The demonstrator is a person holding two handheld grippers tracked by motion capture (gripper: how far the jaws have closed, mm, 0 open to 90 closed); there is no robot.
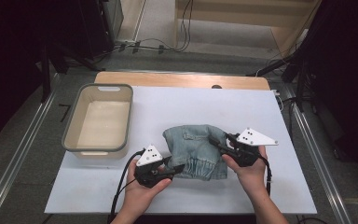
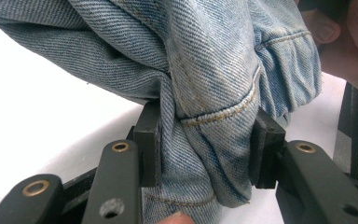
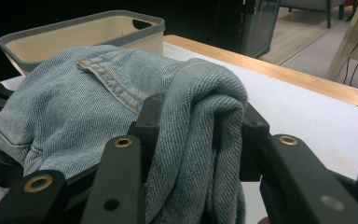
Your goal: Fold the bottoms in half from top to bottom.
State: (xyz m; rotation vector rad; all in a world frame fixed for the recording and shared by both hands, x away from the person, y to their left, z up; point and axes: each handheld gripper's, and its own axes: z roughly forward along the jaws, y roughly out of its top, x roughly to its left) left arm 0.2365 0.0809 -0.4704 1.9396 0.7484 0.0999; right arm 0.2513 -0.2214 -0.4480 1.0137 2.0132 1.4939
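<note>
A folded piece of light blue denim (image 1: 196,150) is sitting a little below the middle of the high view, on the white sheet covering the tabletop (image 1: 261,121). It is being gripped from both sides. The left gripper (image 1: 179,168), held in the person's left hand (image 1: 142,189) at the lower middle of that frame, is pinching the lower left corner of the denim. In the left gripper view its two black pads (image 2: 150,140) are pressing into a thick bunch of the cloth, with an orange-stitched seam running across the fabric between the jaws.

The right gripper (image 1: 213,141), held in the right hand (image 1: 249,170) to the right of centre in the high view, is pinching the right edge of the denim. In the right gripper view a rolled fold of the cloth (image 3: 200,140) is squeezed between its pads, and the rest of the garment is spreading away toward the left of the frame, showing a stitched pocket edge.

The denim appears to be lifting slightly off the white sheet at the gripped edges, though the high view is too small to be sure.

A grey-rimmed beige tub (image 1: 100,119) is standing at the left of the high view, well apart from the denim; it also appears at the upper left of the right gripper view, behind the cloth.
</note>
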